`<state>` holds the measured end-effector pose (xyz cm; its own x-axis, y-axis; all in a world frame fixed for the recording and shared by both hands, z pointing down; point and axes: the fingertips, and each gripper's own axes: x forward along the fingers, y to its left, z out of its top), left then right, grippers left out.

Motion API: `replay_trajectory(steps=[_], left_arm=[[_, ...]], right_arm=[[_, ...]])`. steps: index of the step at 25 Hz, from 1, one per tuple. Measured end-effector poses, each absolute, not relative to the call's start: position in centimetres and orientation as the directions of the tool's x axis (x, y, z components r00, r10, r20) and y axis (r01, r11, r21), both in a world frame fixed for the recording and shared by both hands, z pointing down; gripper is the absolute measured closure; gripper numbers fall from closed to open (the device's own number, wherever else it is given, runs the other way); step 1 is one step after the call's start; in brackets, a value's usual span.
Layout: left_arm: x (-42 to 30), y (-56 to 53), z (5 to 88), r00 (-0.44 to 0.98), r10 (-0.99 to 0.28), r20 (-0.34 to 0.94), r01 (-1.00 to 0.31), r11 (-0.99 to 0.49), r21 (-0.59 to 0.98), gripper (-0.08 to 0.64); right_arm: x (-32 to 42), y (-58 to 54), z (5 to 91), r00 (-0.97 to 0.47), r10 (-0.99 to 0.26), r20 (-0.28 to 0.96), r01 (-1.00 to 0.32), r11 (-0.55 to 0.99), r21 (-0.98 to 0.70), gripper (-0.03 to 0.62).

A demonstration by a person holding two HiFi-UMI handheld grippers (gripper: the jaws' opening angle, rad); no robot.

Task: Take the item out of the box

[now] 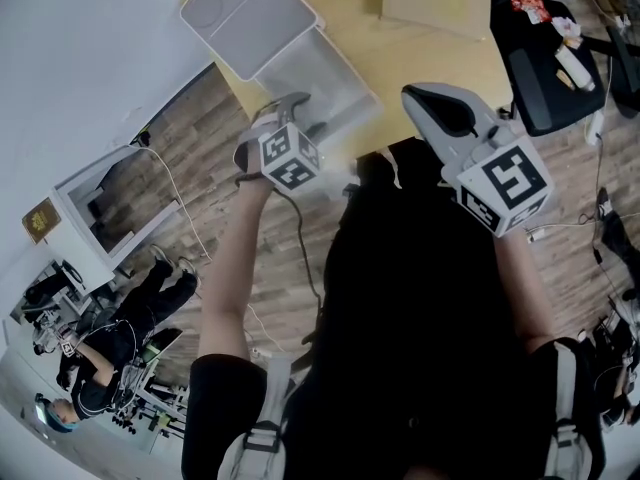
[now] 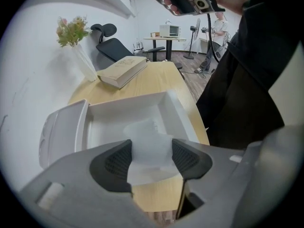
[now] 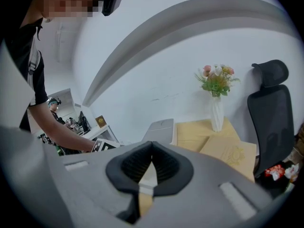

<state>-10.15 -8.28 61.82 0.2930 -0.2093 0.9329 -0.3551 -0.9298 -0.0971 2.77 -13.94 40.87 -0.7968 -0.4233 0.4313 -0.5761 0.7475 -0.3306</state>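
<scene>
At the left, the lid [image 1: 250, 13] [image 2: 64, 132] lies flat on the table [image 1: 430, 53] [image 2: 156, 80], touching the left side of the open box [image 1: 335, 73] [image 2: 178, 110]. The box stands at the near edge of the table, toward its left corner. My left gripper [image 1: 290, 118] [image 2: 151, 158] points steeply down over the near side of the box. Its jaws stand wide, with both pads pressed against a pale, translucent, crumpled item [image 2: 148, 144] that fills the gap between them. The item sits over the near part of the box, and its lower end shows against the strip of table in front of the box wall. I cannot tell whether it is fully clear of the rim. To the right, my right gripper [image 1: 420, 100] [image 3: 152, 148] is held off the table's near edge, tilted gently down, with its pads met at the tips and nothing between them. Toward the far edge of the table lies a closed book [image 2: 122, 71] [image 3: 232, 153], and a white vase of flowers [image 2: 76, 42] [image 3: 217, 110] stands near the back against the wall. A black office chair [image 1: 545, 78] [image 3: 270, 108] stands beside the table's right end.
</scene>
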Motion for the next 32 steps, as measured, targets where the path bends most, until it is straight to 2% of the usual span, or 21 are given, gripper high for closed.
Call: replay_trajectory(steps=[13,24,32], left_arm=[[-11.7,-6.5,56.4,0.363,-0.425,0.829,-0.59,-0.793,-0.148,0.288],[-14.0,-4.5,48.5,0.4,-0.632,0.664,-0.762,-0.632,-0.143,0.29],[-15.8,-4.2,42.7,0.393,-0.772,0.5,-0.858,-0.503,-0.102,0.29]], right_arm=[[0.9,-10.4,39.6,-0.807,-0.422,0.413,-0.56,0.77,-0.306,0.589],[-2.8,-7.7,38.4,-0.831,-0.4,0.387,-0.522,0.802,-0.29,0.589],[-4.3,-6.6,36.6,-0.82,-0.453,0.349,-0.553,0.784,-0.283,0.589]])
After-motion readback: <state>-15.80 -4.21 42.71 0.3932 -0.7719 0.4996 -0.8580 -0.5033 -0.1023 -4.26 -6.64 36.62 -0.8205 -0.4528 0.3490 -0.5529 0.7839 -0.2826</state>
